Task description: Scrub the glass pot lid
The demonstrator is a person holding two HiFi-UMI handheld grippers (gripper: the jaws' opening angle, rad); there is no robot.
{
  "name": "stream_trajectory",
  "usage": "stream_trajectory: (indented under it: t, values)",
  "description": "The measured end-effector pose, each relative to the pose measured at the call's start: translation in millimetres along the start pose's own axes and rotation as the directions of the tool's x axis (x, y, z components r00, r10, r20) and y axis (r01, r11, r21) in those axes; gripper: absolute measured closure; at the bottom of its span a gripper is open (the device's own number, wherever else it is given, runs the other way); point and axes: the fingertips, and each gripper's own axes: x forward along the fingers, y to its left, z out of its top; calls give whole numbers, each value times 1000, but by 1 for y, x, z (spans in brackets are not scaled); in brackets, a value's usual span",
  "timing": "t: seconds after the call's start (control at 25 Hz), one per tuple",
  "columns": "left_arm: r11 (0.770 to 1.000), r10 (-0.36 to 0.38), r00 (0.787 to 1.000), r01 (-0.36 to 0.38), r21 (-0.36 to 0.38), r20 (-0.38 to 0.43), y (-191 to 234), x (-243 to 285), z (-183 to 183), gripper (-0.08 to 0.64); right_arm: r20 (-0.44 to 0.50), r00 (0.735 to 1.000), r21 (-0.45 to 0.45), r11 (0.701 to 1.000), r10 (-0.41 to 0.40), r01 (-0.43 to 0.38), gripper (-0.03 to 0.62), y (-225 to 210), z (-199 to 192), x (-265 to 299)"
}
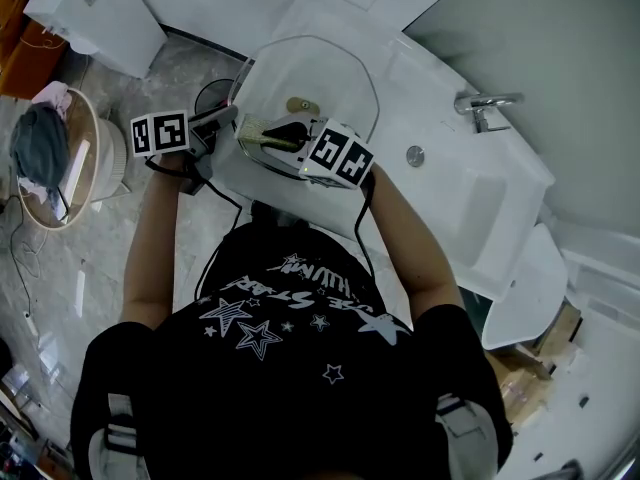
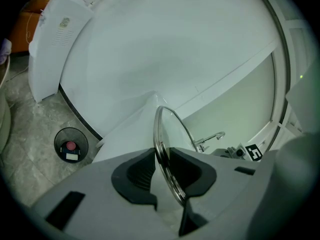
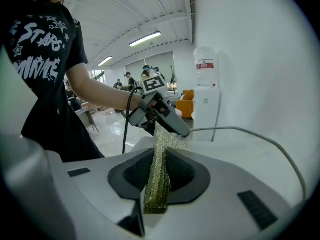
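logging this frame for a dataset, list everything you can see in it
glass pot lid: 1, clear with a metal rim, upright over the sink
scrub pad: 1, yellow-green, by the lid
sink: 1, white, under the lid
faucet: 1, chrome, on the sink's edge
bin: 1, dark, on the floor
basket: 1, tan, far left, holding a grey cloth
left gripper: 1, grey, clamped on the lid's rim
right gripper: 1, grey, clamped on the pad
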Motion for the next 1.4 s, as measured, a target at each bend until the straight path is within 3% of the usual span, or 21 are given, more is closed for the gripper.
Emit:
stream_trajectory:
  t: [0.32,0.76,1.2,1.28,1.4]
  values:
    - [999,45,999,-45,19,-5,6,-1,-4,476,-34,988,35,988,148,-147,522,39,-15,-8]
    - [994,94,996,-94,-49,8,12,-3,-2,499,-58,991,43,992,117,-115,522,43,-30,-13]
    - [996,79,997,-78,-53,18,10,-2,-1,499,30,999,106,994,17,-20,525,14,-21,-32]
    - [996,77,997,-76,-49,19,9,-2,-1,499,59,998,121,992,-38,31,525,-2,-17,-41]
    - [996,78,997,-77,-43,17,9,-2,-1,498,92,977,139,974,-190,177,526,-41,-10,-64]
